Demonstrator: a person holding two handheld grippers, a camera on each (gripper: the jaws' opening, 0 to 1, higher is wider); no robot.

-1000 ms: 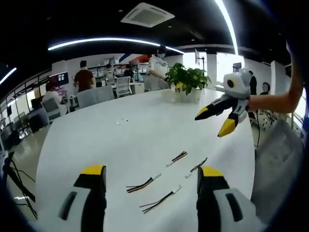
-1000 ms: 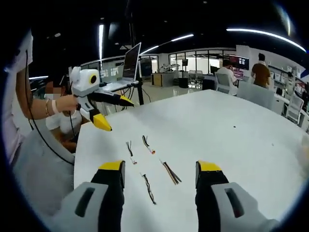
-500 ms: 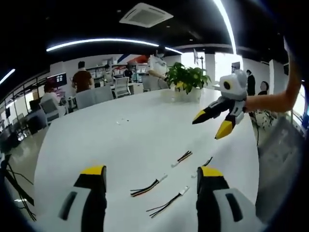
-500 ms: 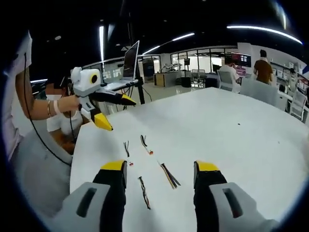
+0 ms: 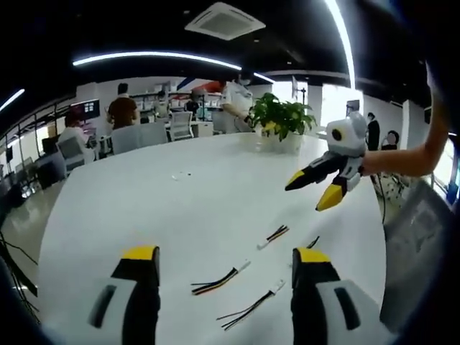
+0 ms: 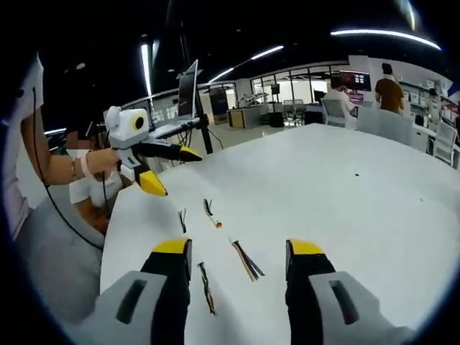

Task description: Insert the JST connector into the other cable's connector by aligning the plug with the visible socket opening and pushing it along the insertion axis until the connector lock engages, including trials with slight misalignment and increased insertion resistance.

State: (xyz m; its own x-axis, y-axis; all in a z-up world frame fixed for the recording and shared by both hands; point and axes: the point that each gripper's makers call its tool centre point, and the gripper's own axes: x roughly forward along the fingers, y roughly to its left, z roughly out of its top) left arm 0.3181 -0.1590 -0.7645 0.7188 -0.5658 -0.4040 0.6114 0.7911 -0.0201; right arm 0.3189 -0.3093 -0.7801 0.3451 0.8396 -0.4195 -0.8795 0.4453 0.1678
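Comparing the current views with those a second earlier, we find little change. In the left gripper view the cables sit slightly lower and farther right between the jaws, which we attribute to camera motion, not to the cables. The right gripper (image 5: 321,188) has drifted a little lower over the table. Nothing is grasped; we judge the approach phase incomplete, with alignment and insertion not yet begun.

We hold the left gripper (image 5: 224,260) with jaws spread wide and empty. The right gripper (image 6: 238,253) is likewise spread and empty; the left gripper (image 6: 167,174) appears there also spread.

Four short cable pieces lie on the white table (image 5: 144,201), apart from one another: a black-orange-yellow cable (image 5: 215,279), a thin black cable (image 5: 248,307), a shorter striped cable (image 5: 273,236), and a partly hidden fourth piece (image 5: 313,242). Each visible cable ends in a small white JST connector.

Beyond the table we note a potted plant (image 5: 280,118), office chairs (image 5: 147,134), seated people, ceiling light strips and a laptop on a stand (image 6: 188,97).
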